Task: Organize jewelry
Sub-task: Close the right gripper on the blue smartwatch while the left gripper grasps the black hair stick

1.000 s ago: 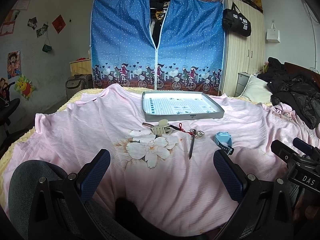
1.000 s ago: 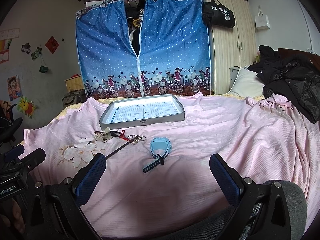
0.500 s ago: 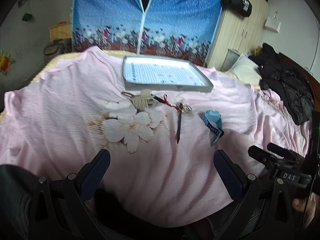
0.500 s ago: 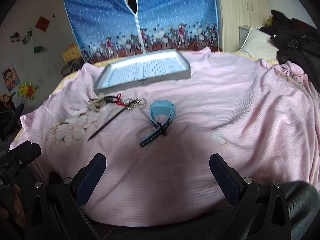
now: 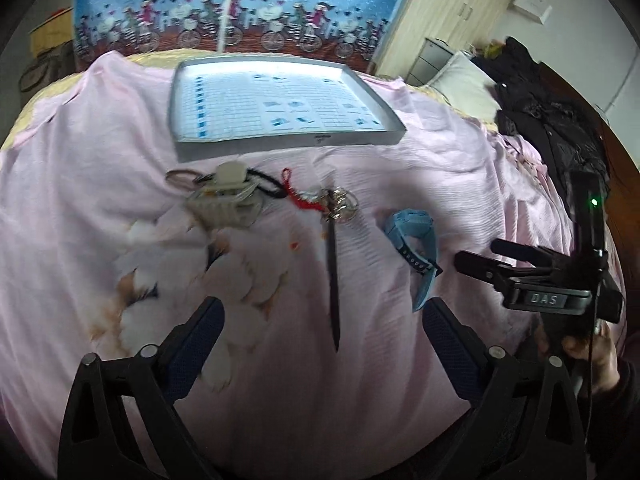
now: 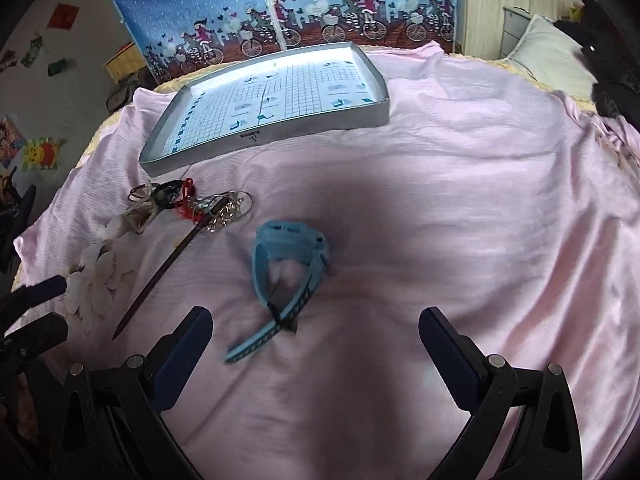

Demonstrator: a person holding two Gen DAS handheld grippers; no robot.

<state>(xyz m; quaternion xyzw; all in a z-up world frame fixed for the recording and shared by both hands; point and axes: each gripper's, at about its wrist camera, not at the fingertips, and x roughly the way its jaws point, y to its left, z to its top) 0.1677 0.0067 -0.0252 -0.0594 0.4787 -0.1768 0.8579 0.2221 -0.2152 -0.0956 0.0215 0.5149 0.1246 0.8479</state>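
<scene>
Hovering over the pink sheet [image 6: 460, 208], left gripper [image 5: 320, 344] and right gripper [image 6: 316, 344] both gape wide, empty. Blue watch [image 6: 290, 256] lies just ahead of right gripper; hair stick [image 5: 333, 276], key rings [image 5: 342, 204], clip [image 5: 226, 200] beside it, short of the grey tray [image 5: 288, 142].

A blue watch [image 6: 288, 268], dark hair stick [image 5: 333, 276] and tangled trinkets [image 5: 240, 196] lie before an empty grey tray [image 5: 280, 142].

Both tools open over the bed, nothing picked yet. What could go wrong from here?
1. The red cord, key rings and black hair stick lie tangled, so lifting one may drag the others.
2. The blue watch sits on soft pink sheet; the right tool could pinch fabric along with the strap.
3. The tray rests on bedding and may tip or slide when pieces are dropped in.
</scene>
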